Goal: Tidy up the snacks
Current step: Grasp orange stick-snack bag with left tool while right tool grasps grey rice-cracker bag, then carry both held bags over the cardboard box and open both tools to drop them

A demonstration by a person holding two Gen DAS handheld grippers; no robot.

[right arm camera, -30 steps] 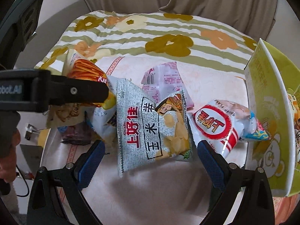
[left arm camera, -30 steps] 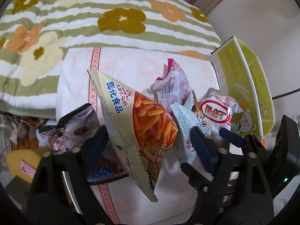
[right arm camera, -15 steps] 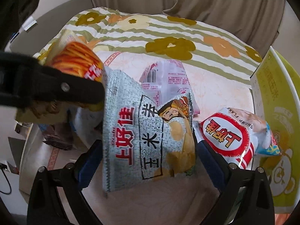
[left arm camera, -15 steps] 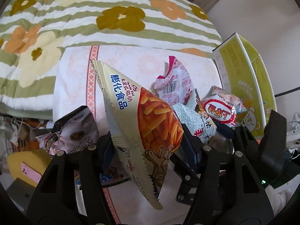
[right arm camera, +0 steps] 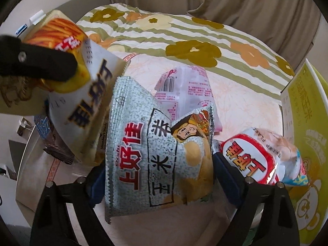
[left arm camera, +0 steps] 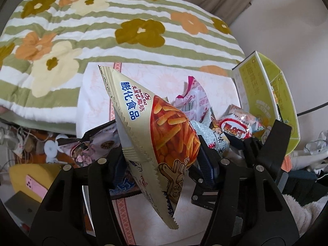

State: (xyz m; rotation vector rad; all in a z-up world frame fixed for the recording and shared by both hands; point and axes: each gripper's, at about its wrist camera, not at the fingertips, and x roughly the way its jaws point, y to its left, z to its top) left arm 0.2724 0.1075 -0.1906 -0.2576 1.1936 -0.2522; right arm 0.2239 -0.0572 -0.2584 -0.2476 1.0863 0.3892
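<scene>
The left tongs [left arm camera: 164,160] have just clamped down on the orange bag [left arm camera: 164,131] of stick snacks; a second ago their jaws stood wide on either side of it, and now the pads press its sides at lower centre of the left view. In the right view the same bag [right arm camera: 61,47] hangs at upper left, clear of the pile and higher than before, so it looks lifted off the bed.

The right tongs [right arm camera: 157,176] have just been closing around the grey bag [right arm camera: 155,155], which fills the centre of their view. The blue pads now sit against both edges of the bag and seem to pinch it, so I read this as a grip just made, though not yet a lift.

The red-and-white bag [right arm camera: 256,160] lies just right of the grey one, the pink bag [right arm camera: 184,86] behind it, and the yellow box [right arm camera: 303,143] stands open at the right edge.

With both tongs loaded, the next job is probably carrying each bag to the box.
</scene>
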